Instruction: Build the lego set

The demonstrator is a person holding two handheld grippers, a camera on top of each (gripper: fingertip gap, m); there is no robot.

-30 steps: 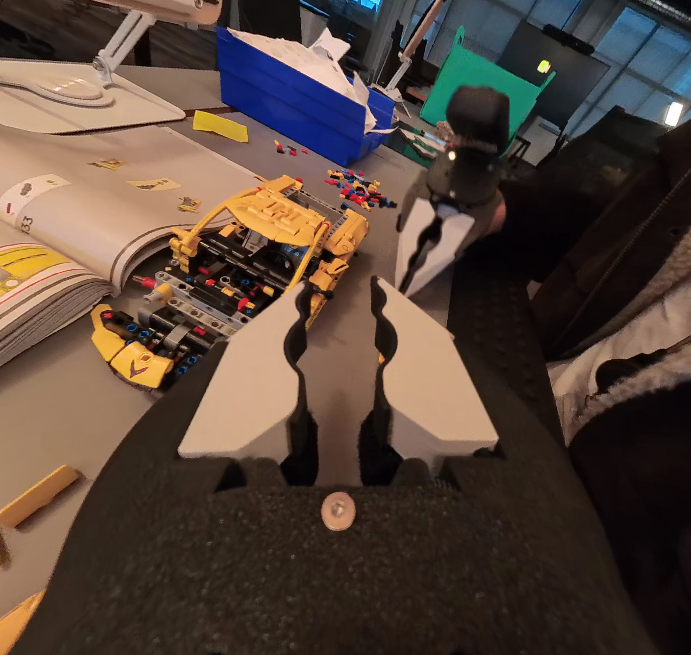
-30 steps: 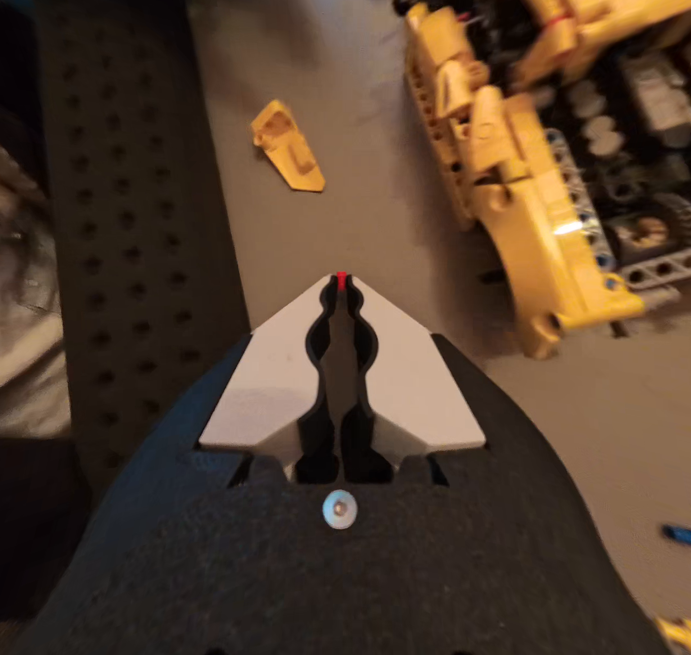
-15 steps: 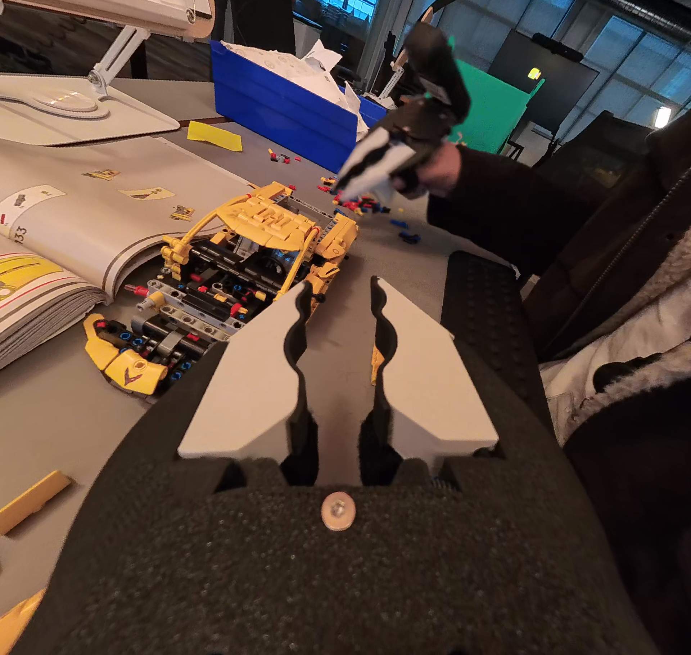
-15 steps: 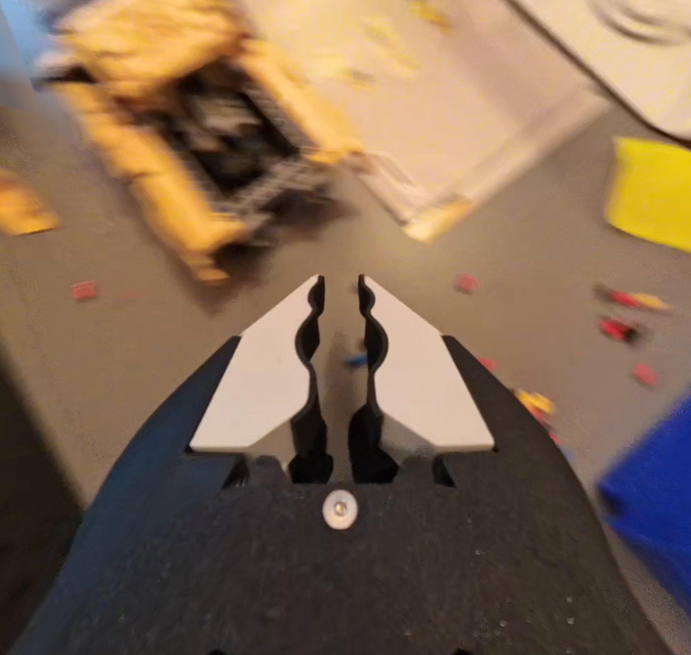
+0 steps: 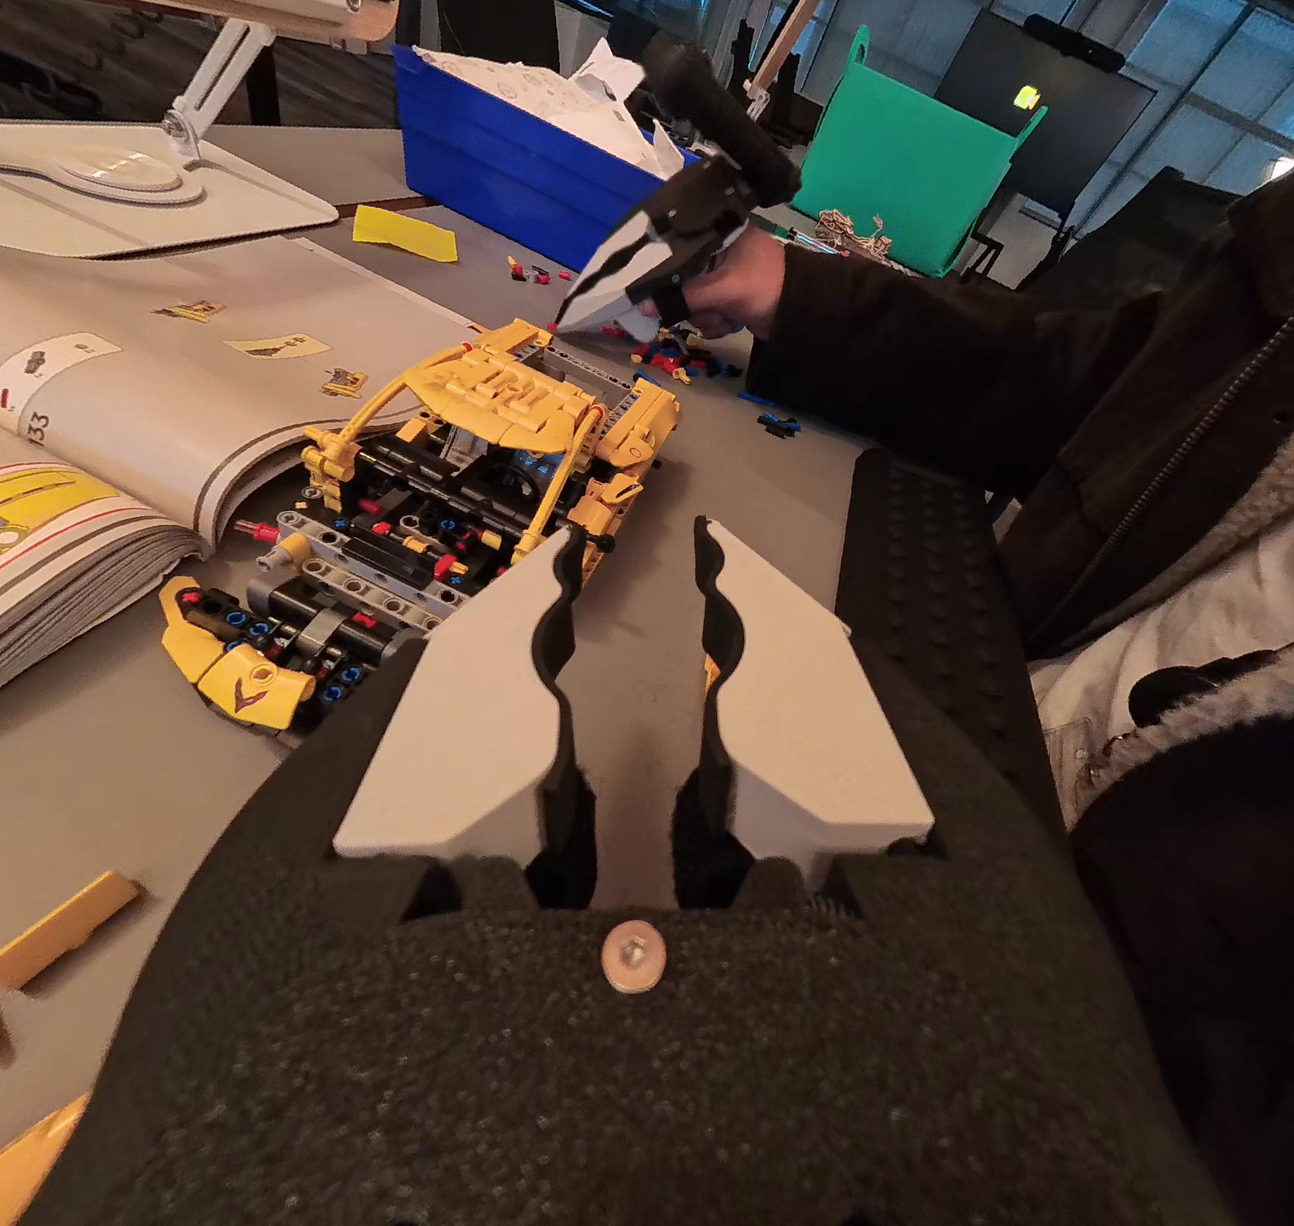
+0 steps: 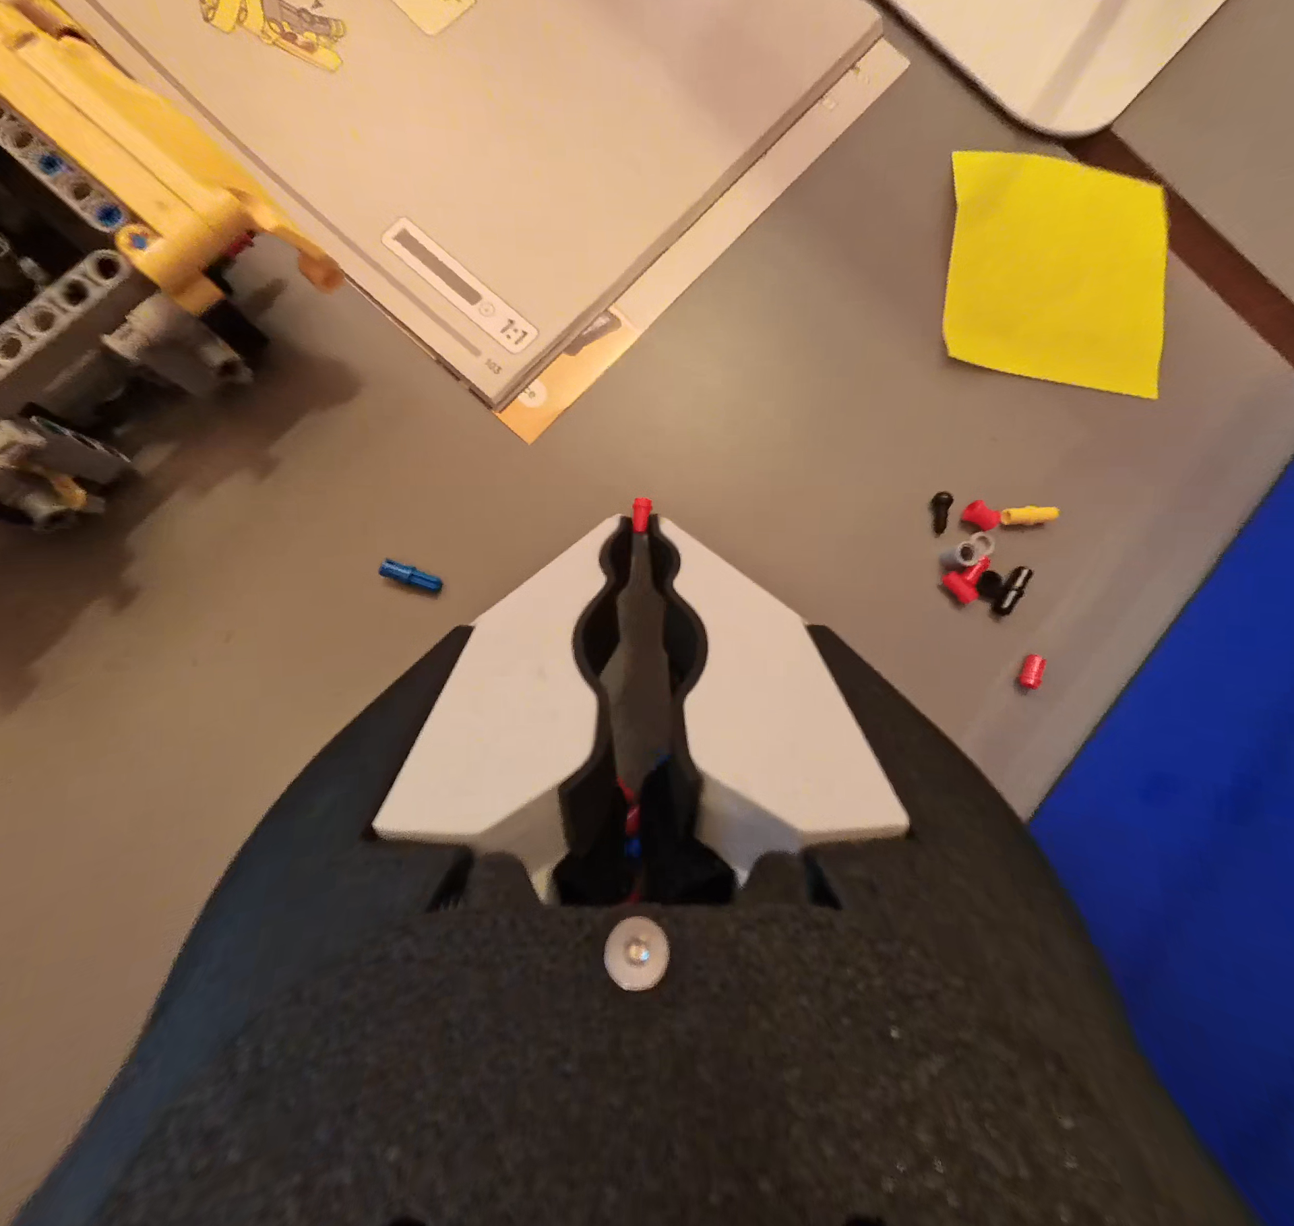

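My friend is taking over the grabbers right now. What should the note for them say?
Right gripper: shut on a small red peg, held above the table near the car's far end.
Left gripper: open, empty, near the yellow car.
Car: partly built beside the open instruction book; roof on, inner frame still bare.
Loose pieces: a blue peg and a small pile by the blue bin.
Left: fit the red peg, then follow the book.

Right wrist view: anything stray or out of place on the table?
Yes. A blue pin lies alone on the table, apart from the small pile of pieces near the blue bin.
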